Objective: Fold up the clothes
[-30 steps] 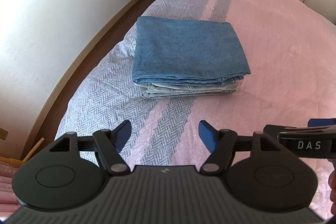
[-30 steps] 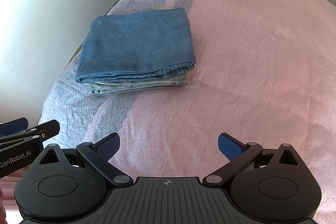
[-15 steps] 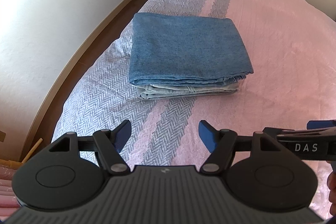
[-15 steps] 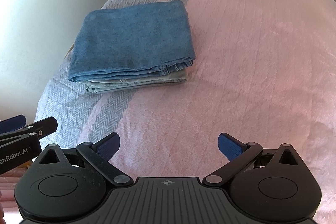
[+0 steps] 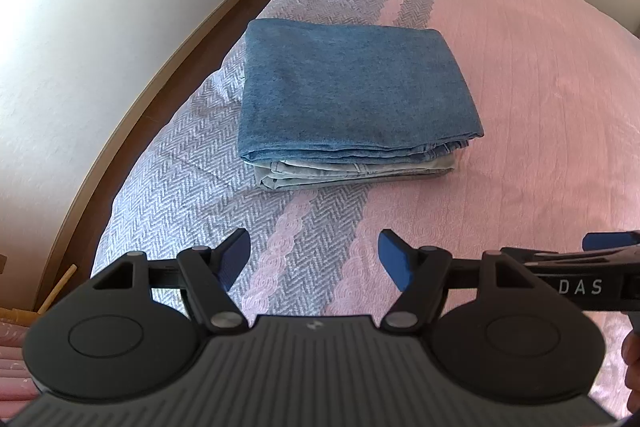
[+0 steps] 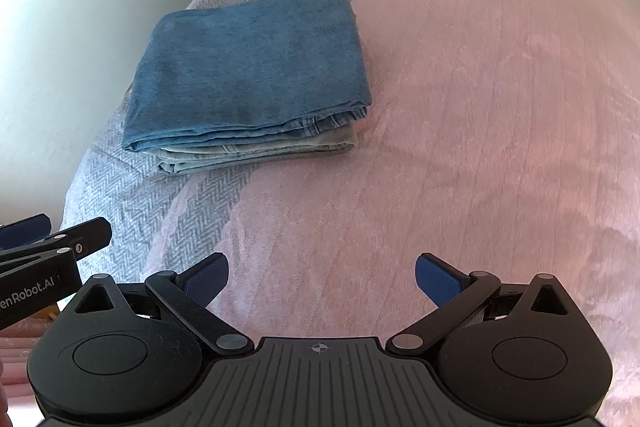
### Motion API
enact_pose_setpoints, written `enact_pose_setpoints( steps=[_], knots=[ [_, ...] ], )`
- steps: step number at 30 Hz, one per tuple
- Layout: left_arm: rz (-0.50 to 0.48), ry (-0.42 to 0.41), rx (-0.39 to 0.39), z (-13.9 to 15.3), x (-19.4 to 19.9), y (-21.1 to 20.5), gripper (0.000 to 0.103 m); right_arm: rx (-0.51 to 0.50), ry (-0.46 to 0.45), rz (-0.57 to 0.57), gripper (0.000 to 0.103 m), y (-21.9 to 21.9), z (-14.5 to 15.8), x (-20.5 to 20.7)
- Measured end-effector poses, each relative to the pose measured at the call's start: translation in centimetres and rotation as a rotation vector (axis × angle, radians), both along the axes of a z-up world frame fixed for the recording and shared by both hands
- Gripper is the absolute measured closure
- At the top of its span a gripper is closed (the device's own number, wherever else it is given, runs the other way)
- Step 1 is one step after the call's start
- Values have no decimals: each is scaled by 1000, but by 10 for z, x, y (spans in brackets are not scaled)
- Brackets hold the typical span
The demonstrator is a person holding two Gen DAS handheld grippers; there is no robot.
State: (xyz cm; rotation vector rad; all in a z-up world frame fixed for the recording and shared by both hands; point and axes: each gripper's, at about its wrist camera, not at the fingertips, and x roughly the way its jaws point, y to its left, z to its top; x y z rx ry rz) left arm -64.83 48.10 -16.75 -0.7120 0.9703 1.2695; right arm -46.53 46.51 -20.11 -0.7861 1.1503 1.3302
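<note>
Lettering "DAS" marks the right gripper [image 5: 580, 287], "enRobot.AI" the left gripper [image 6: 28, 291]; both grippers' fingers apart, empty.

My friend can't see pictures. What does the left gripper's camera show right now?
A neatly folded stack of blue denim clothes lies on a pink and grey woven bedspread. The black left gripper is open and empty in front of it, with the right gripper beside.

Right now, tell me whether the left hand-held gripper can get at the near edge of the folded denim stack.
Probably yes. The left hand-held gripper is open and empty, aimed at the folded denim stack, with only bare bedspread between them. The right hand-held gripper sits off to the side.
</note>
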Motion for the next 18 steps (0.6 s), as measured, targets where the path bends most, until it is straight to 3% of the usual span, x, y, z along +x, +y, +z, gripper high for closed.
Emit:
enact_pose_setpoints(
  steps=[18],
  knots=[
    [25, -9, 39, 2, -4, 4, 36, 12, 7, 15, 1, 3, 0, -4]
  ],
)
